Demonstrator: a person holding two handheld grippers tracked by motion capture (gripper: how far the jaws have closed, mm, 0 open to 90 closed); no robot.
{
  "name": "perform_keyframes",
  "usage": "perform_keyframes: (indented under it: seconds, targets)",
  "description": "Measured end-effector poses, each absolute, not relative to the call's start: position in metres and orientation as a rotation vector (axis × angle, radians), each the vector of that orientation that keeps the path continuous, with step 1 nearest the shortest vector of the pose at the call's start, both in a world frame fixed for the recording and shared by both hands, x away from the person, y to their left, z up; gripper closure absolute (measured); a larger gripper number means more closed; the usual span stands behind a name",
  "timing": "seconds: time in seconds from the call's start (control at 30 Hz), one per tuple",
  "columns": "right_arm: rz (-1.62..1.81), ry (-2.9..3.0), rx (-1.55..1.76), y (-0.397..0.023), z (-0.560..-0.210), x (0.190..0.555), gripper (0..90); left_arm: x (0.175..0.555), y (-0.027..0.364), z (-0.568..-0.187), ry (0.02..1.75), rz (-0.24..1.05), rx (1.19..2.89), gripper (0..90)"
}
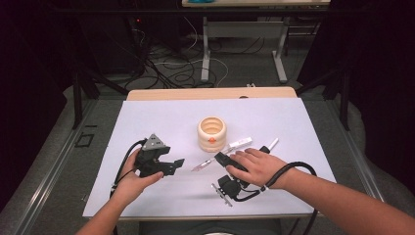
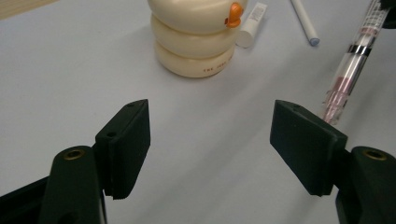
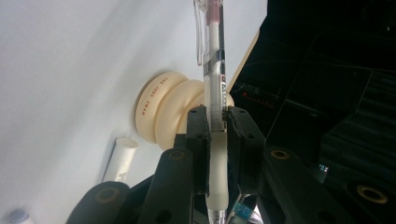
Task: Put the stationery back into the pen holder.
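holder (image 1: 212,133) mid-table (image 1: 147,117) | pen (image 1: 201,165) before it | two markers (image 1: 238,144) right of holder

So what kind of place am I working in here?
Probably a lab or recording room: a table under a white sheet, loose cables across the floor behind it, dark curtains at the sides, and a second desk frame beyond.

Cream ribbed holder (image 2: 195,35) stands upright ahead of the left jaws, orange tab near its rim. White tube (image 2: 251,24) lies just beside it; white pen (image 2: 304,21) near, ahead of the right-hand jaw.
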State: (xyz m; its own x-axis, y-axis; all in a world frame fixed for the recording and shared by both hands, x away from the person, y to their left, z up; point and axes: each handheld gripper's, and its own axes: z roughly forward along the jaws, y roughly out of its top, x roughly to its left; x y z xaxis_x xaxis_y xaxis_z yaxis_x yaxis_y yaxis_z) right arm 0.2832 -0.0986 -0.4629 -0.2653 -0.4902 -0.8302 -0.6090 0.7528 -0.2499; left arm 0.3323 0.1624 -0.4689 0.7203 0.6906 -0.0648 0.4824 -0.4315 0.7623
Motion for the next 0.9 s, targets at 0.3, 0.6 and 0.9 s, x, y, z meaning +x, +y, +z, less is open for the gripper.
perform_keyframes:
  seconds: [0.3, 0.6, 0.9]
  targets:
    - [0.065, 1.896, -0.955, -0.098, -0.47, 0.28, 79.9, 0.331, 0.144, -0.462, 0.816, 0.248, 2.14, 39.2]
    - [0.046, 1.868, -1.019, -0.096, -0.476, 0.279, 79.8, 0.33, 0.124, -0.459, 0.766, 0.148, 2.168, 46.8]
    - [0.028, 1.851, -1.049, -0.095, -0.478, 0.278, 79.8, 0.33, 0.111, -0.457, 0.725, 0.05, 2.227, 58.0]
